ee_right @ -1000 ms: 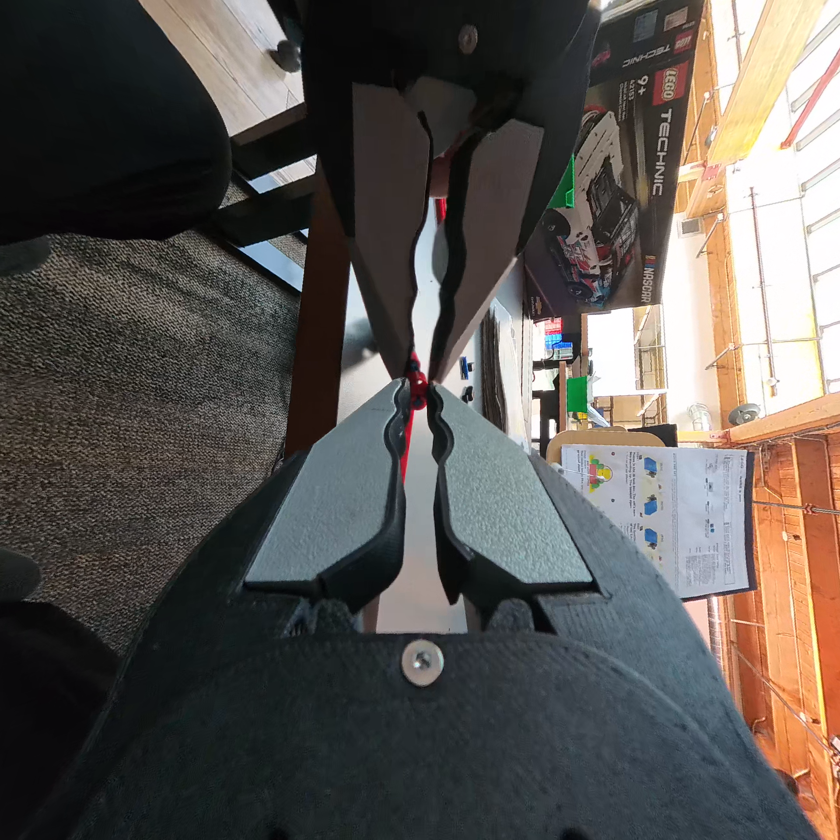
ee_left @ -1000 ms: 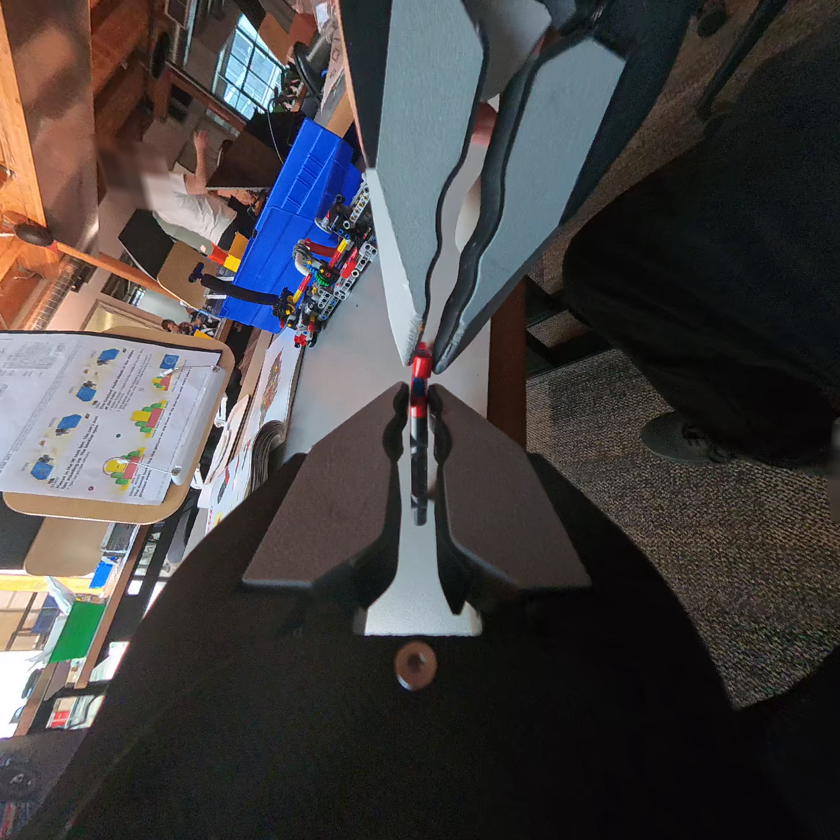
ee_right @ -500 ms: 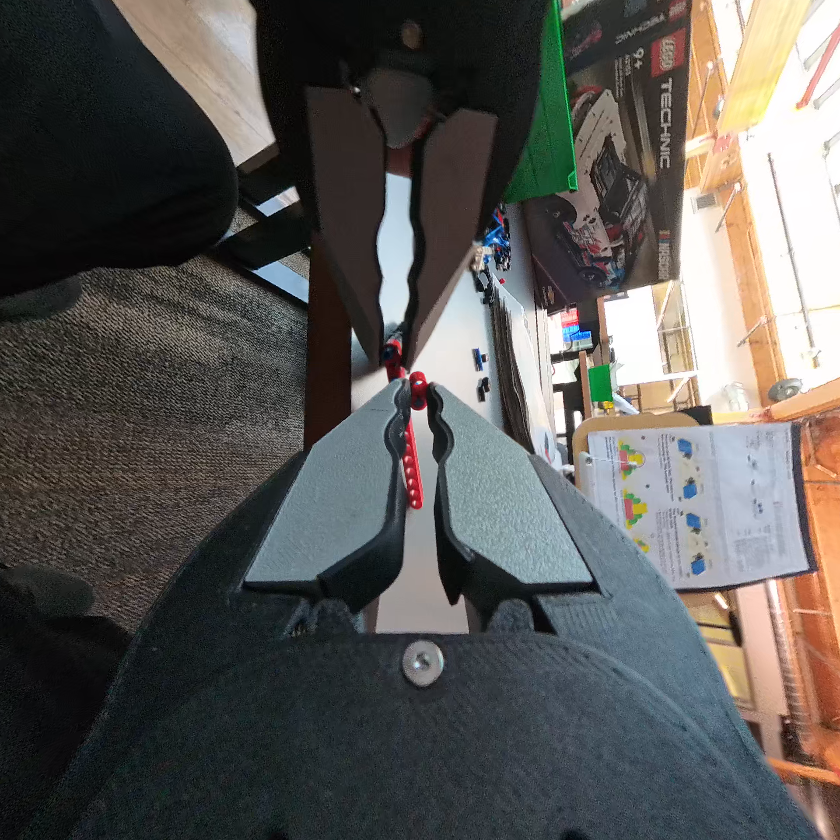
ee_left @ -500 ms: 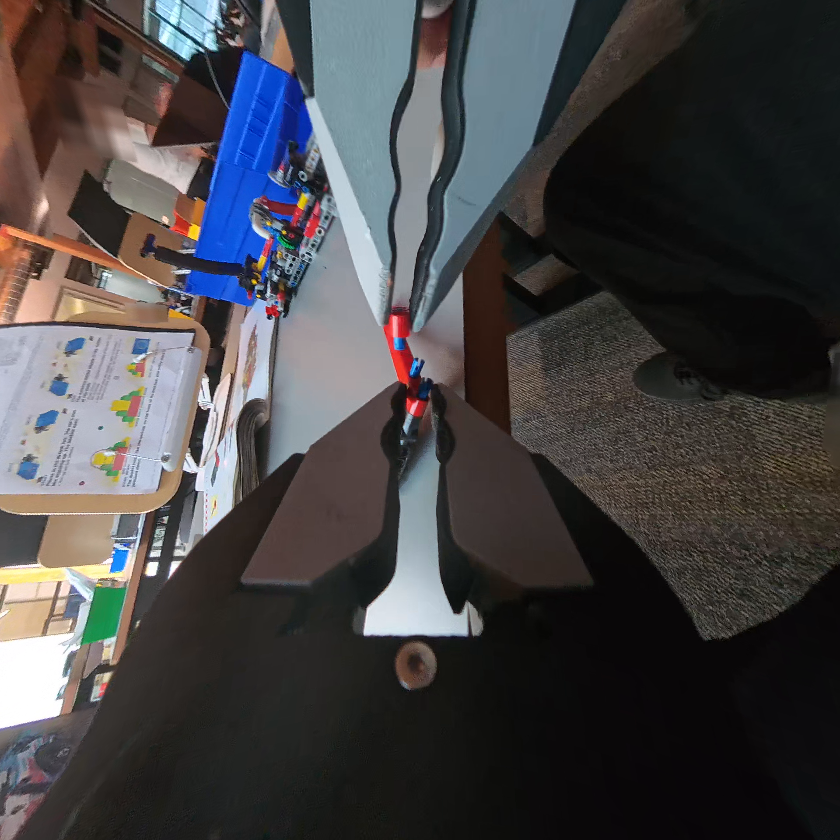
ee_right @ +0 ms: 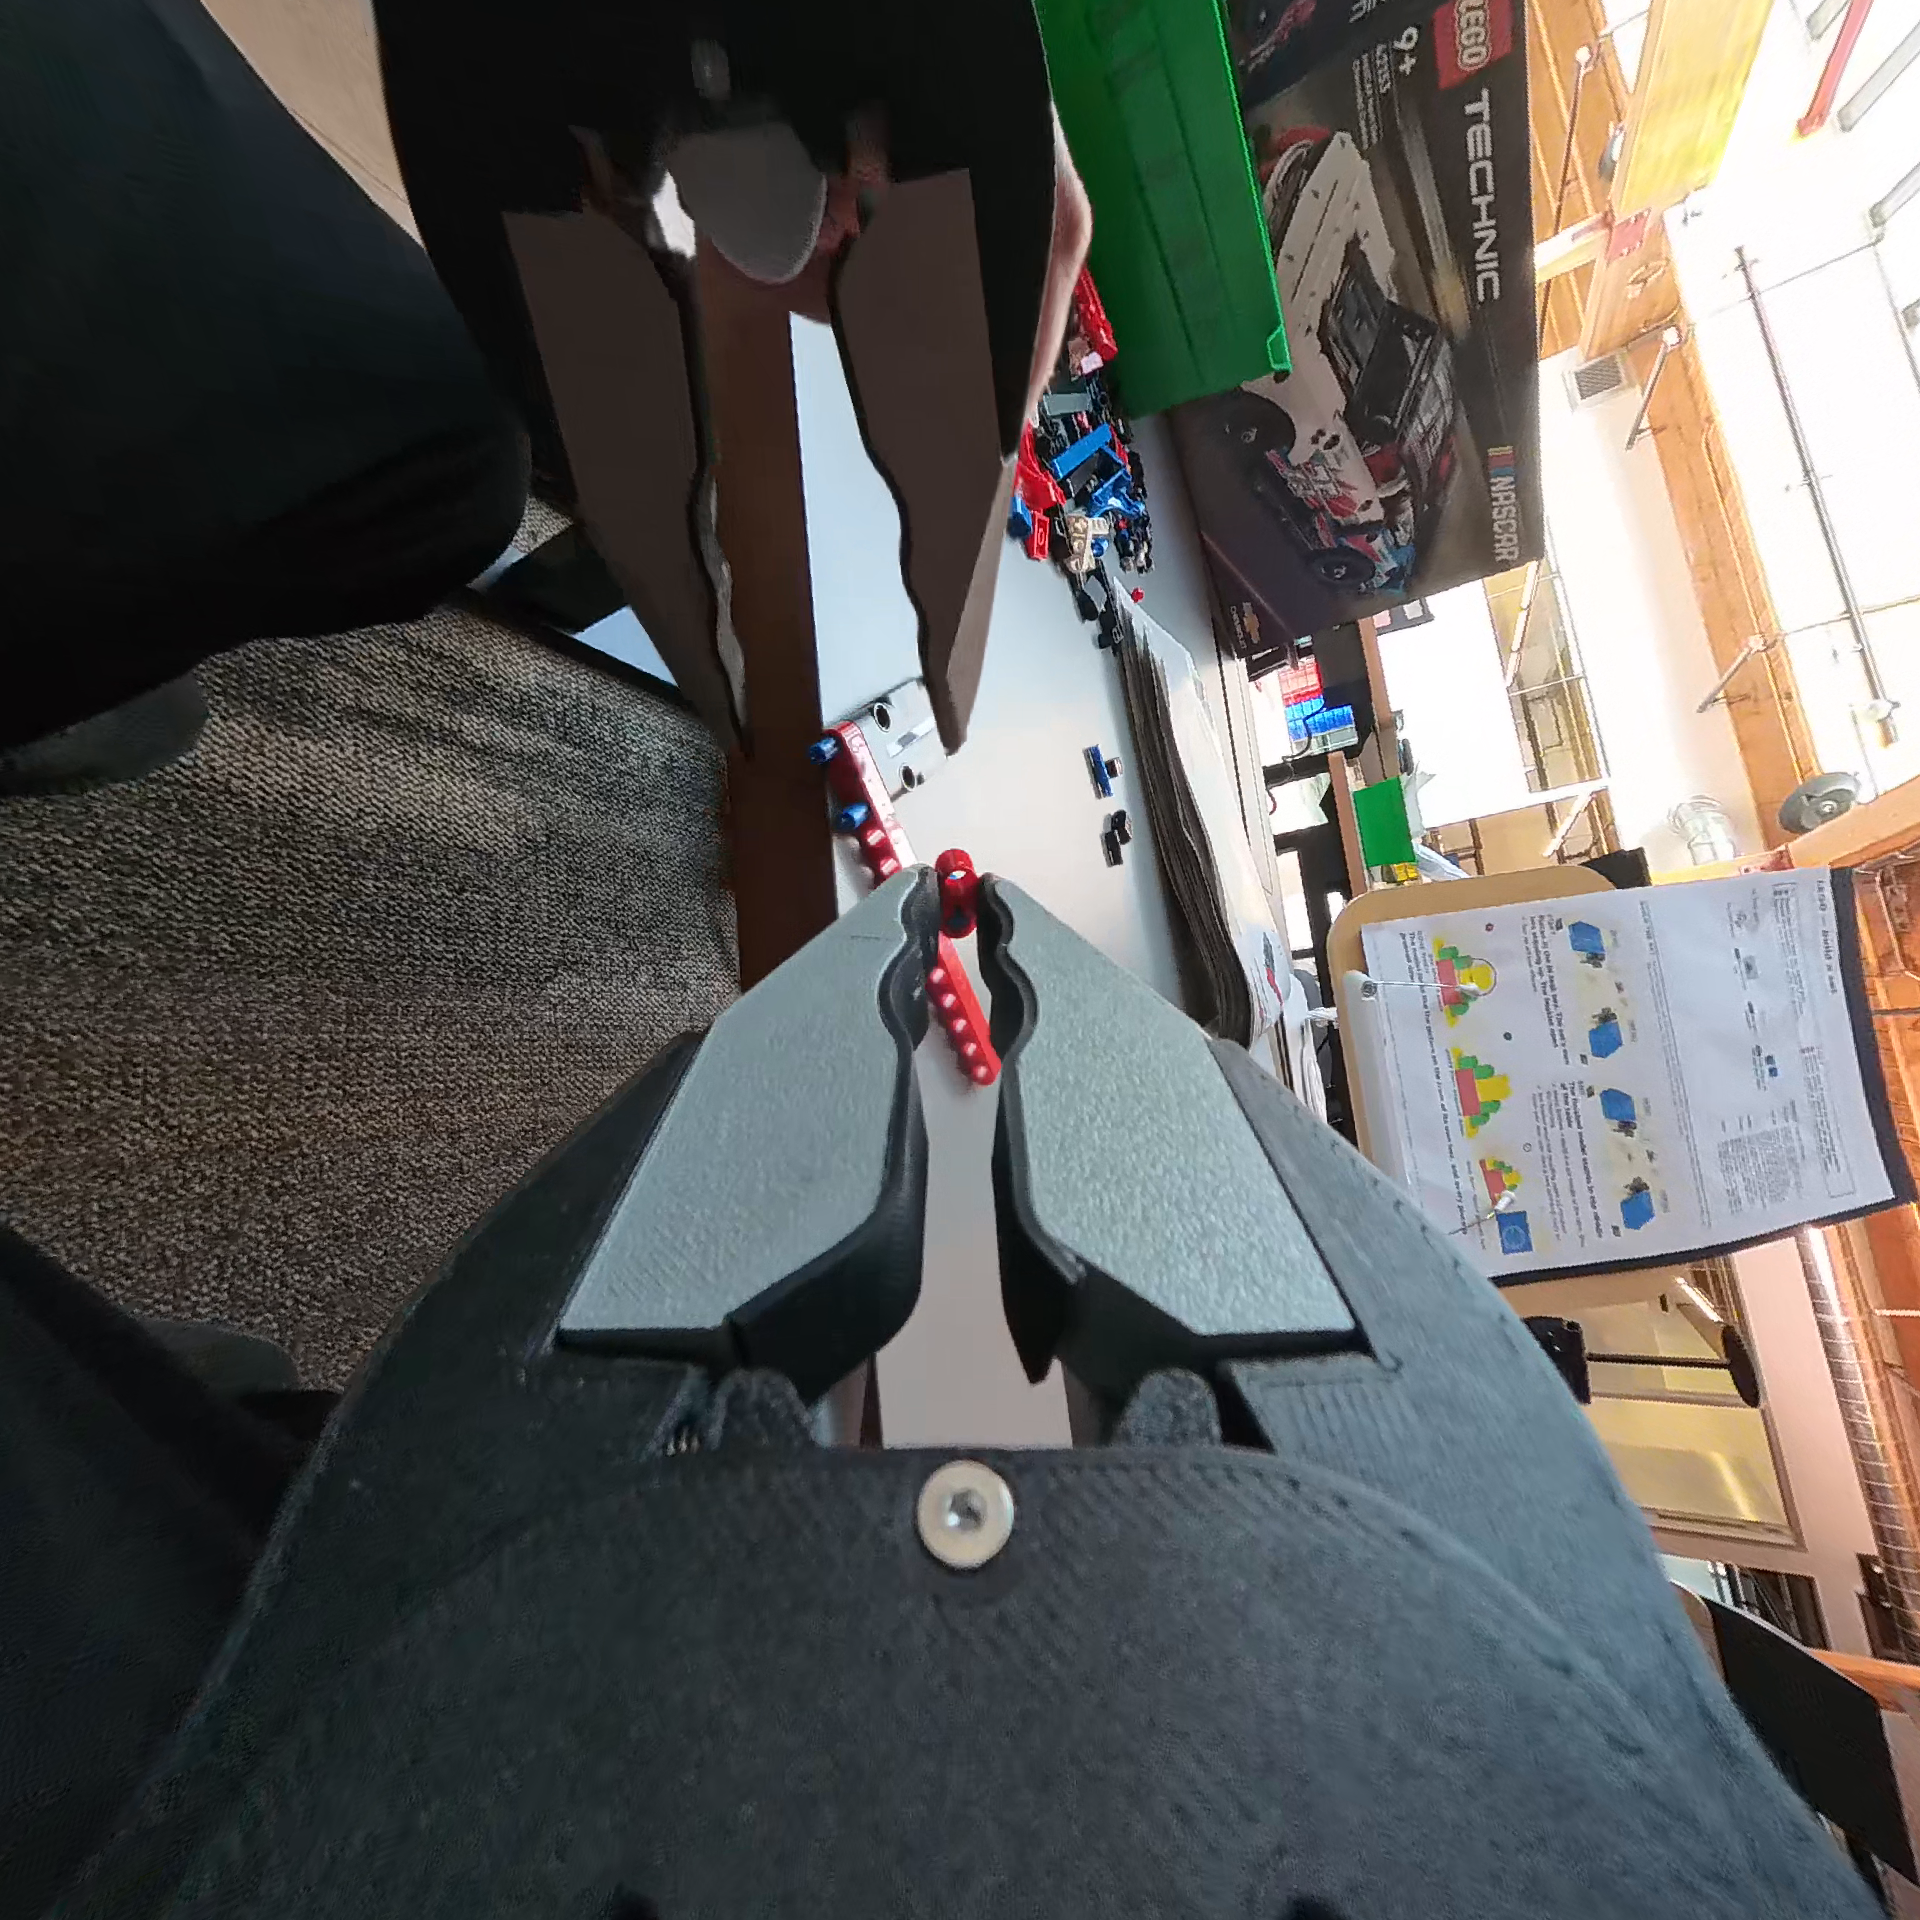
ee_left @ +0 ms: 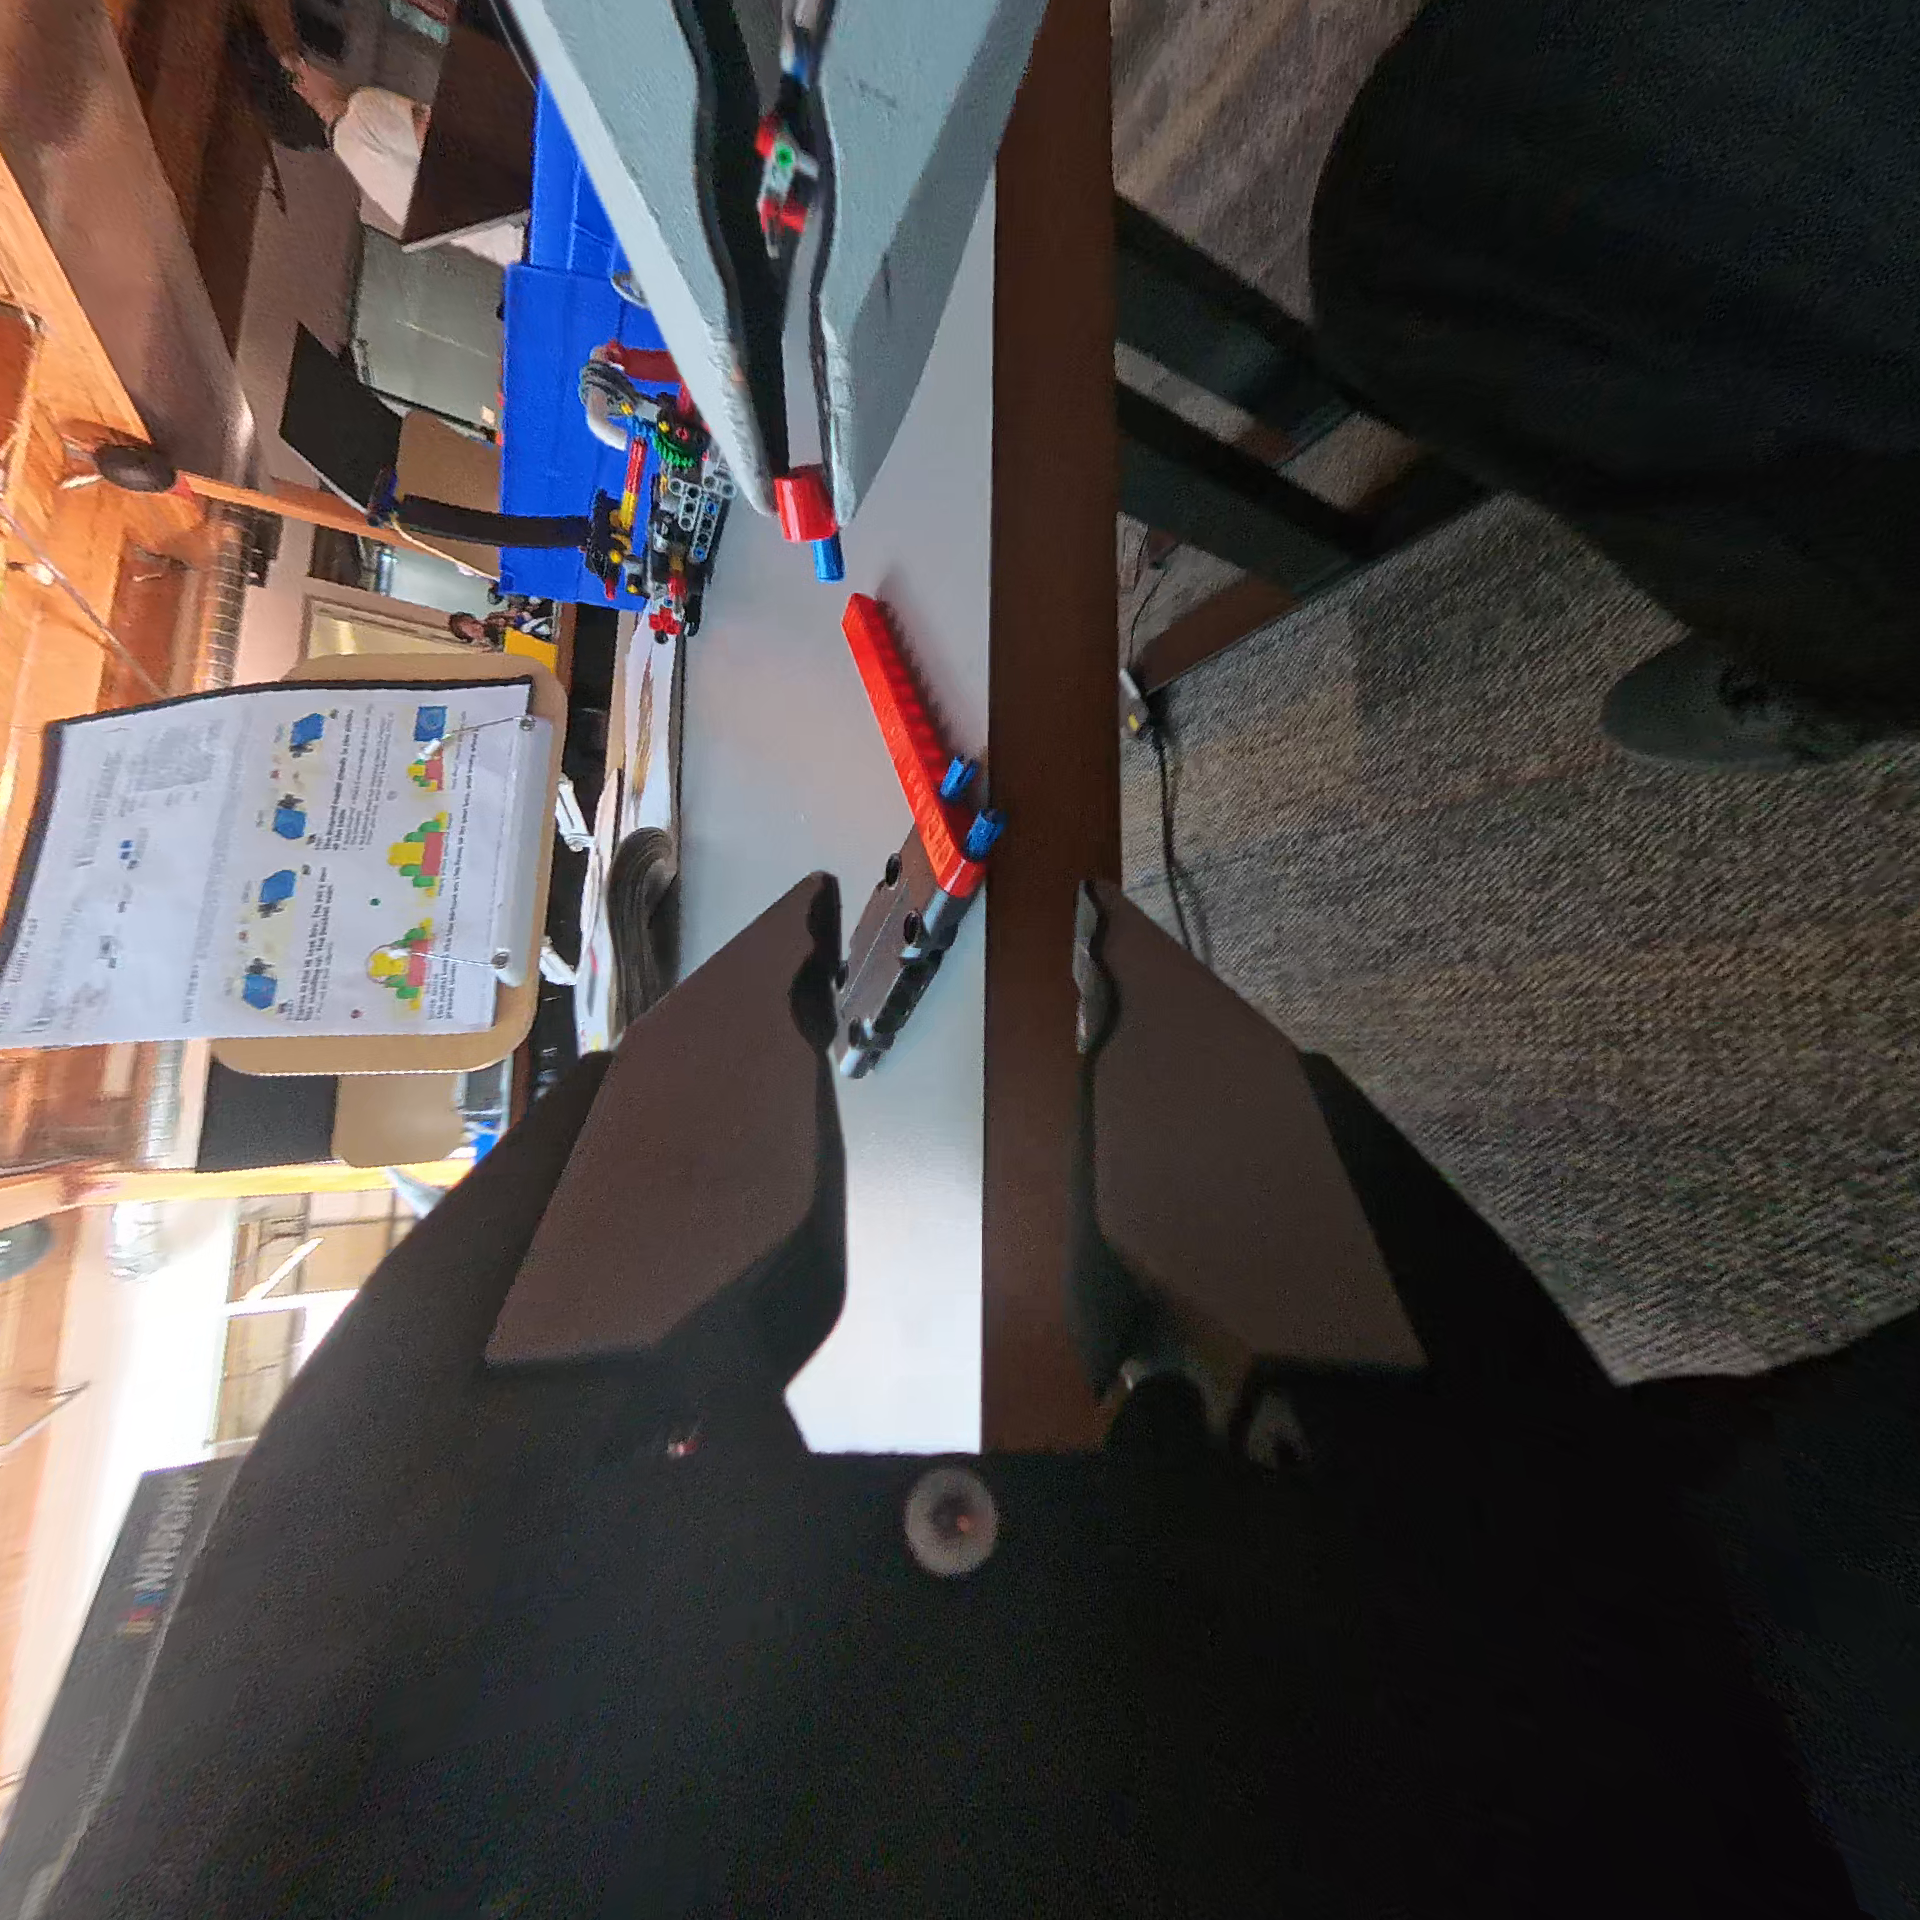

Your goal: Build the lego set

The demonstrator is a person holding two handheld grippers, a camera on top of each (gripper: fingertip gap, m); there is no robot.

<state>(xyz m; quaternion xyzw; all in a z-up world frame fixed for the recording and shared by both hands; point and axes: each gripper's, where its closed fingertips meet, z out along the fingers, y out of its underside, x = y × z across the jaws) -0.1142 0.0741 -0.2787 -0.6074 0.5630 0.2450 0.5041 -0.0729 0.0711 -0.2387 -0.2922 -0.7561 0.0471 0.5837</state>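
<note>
- The left gripper [ee_left: 956, 925] has its jaws spread wide, holding nothing, above the grey-and-red beam assembly [ee_left: 914, 831] lying at the white desk's [ee_left: 769, 727] edge.
- The right gripper [ee_right: 954, 899] has its jaws narrow, clamped on a small red connector with a blue pin [ee_right: 954, 883].
- Loose bricks [ee_right: 1081, 499] lie far back.

The left gripper [ee_left: 961, 940] stands spread wide, bare, fingers pointing to 12 o'clock; the right gripper [ee_right: 954, 902] pinches a small red connector [ee_right: 953, 883].
</note>
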